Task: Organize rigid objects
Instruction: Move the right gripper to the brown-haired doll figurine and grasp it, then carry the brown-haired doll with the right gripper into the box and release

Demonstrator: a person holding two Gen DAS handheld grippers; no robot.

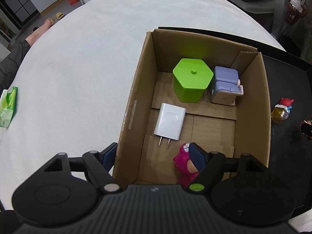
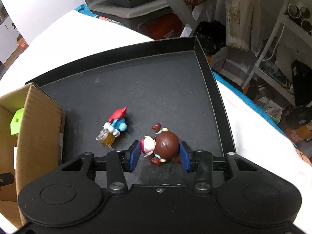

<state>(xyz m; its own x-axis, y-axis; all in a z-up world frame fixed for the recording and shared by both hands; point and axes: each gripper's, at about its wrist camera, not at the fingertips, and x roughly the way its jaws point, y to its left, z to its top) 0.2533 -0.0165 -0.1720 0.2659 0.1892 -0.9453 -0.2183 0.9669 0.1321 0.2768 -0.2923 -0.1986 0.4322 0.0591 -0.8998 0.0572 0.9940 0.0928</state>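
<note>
Your left gripper sits w/ jaws apart, straddling the near-left wall of the cardboard box: one pad outside the wall, the other inside, just over the pink plush-style figure, which lies at the box's near end. Nothing is clamped. Inside the box, further back: white charger flat on the floor, prongs toward you; green hexagonal lidded container at the far end; lilac block-shaped toy touching or just beside the container's right side. The box rests on the white cloth-covered surface, w/ the black tray against its right side. A green tissue pack lies at the surface's left edge, well apart from the box. Your right gripper is down in the tray, blue pads on either side of the brown-haired doll figure, which lies on its side. The right pad looks to be touching the doll's head; the left pad is at the body, contact there cannot be confirmed, so a full clamp is not shown. Near the doll, to its left, lies the blue-and-red figure w/ a small clear amber bottle touching it.
</note>
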